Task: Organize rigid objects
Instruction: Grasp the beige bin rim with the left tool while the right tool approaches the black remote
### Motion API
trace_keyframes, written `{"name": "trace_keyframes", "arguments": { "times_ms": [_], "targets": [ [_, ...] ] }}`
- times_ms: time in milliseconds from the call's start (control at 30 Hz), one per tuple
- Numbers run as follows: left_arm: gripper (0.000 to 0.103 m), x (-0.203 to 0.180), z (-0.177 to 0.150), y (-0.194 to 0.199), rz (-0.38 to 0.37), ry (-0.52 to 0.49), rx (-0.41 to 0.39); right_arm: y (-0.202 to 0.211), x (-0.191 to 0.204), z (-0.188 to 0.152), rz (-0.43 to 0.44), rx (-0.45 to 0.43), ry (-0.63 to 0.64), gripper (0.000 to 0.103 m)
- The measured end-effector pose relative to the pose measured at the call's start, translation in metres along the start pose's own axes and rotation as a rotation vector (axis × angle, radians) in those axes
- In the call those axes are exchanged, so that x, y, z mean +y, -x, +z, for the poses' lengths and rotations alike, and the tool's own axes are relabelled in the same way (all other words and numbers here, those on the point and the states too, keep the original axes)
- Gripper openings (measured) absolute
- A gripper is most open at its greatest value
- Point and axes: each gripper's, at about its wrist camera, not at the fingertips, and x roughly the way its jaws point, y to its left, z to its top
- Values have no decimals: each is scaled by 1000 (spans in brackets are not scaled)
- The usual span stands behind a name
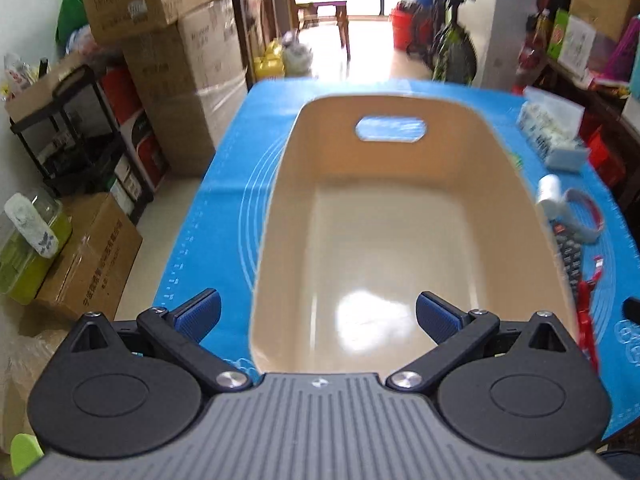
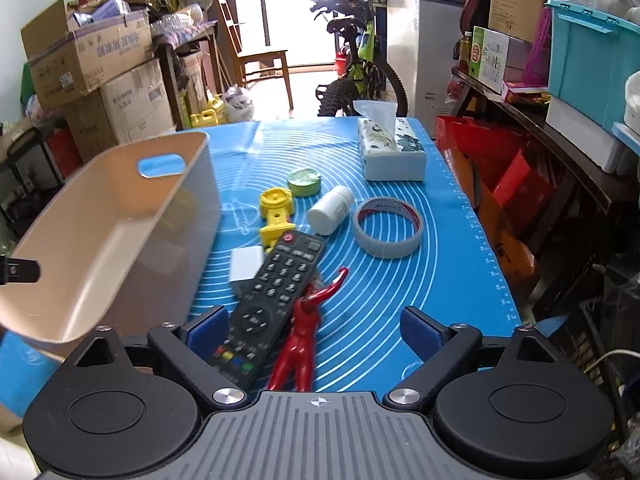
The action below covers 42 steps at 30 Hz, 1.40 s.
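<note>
- Leftmost, left gripper (image 1: 318,316) hovers over the near end of the beige bin (image 1: 280,208), jaws spread wide, nothing between them.
- Bin sits on the blue mat (image 1: 224,200); inside bare and glossy, oval handle cutout in the far wall.
- From the right wrist view the bin (image 2: 120,240) fills the left side, its wall just beside the loose items.
- Small white block (image 2: 244,266) lies next to the bin wall, partly under the black remote (image 2: 276,288).
- Yellow toy (image 2: 275,216) lies beyond the remote's top end, touching or nearly so; cannot tell which.
- Green round tin (image 2: 305,182) sits just behind the yellow toy.
- Red figure (image 2: 306,328) lies along the remote's right edge, one arm raised.
- White bottle (image 2: 331,210) lies on its side between the yellow toy and the tape roll (image 2: 388,227).
- Tissue pack (image 2: 390,148) sits at the far right of the mat, a tissue sticking up.
- Right gripper (image 2: 316,332) is low over the near ends of remote and figure, jaws spread wide, left pad close to the remote, gripping nothing.
</note>
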Motion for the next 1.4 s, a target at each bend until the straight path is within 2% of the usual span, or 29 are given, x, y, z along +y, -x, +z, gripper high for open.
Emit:
{"name": "trace_keyframes", "arguments": {
  "times_ms": [133, 200, 233, 300, 367, 600, 700, 767, 900, 1000, 1133, 1300, 1400],
  "targets": [
    [101, 11, 0, -14, -1, 4, 35, -20, -3, 4, 7, 19, 0, 84],
    [92, 15, 1, -18, -4, 1, 44, -27, -2, 6, 23, 27, -3, 81],
    [83, 16, 1, -20, -8, -2, 55, -29, -1, 7, 37, 29, -6, 81],
    [81, 17, 2, -24, -5, -6, 73, -31, 3, 10, 63, 29, -10, 81],
    [73, 19, 3, -26, -8, -10, 76, -33, 11, 11, 82, 35, 6, 79],
    [59, 20, 5, -27, -27, -16, 84, -48, 36, 7, 137, 70, 41, 72],
    [52, 21, 7, -29, -34, -17, 88, -55, 40, 4, 124, 95, 48, 71],
    [41, 22, 7, -31, -40, -10, 97, -61, 42, 4, 105, 121, 47, 70],
    [36, 26, 9, -35, -55, 3, 110, -75, 43, 3, 101, 167, 24, 69],
    [34, 28, 9, -36, -59, 2, 105, -79, 49, 5, 70, 167, 41, 69],
    [23, 29, 9, -39, -78, 2, 117, -88, 54, 7, 23, 183, 39, 69],
    [18, 28, 9, -44, -79, -5, 135, -103, 55, 8, 11, 228, -3, 67],
    [7, 31, 10, -46, -59, -1, 138, -106, 53, 8, 24, 217, -27, 68]
  ]
}}
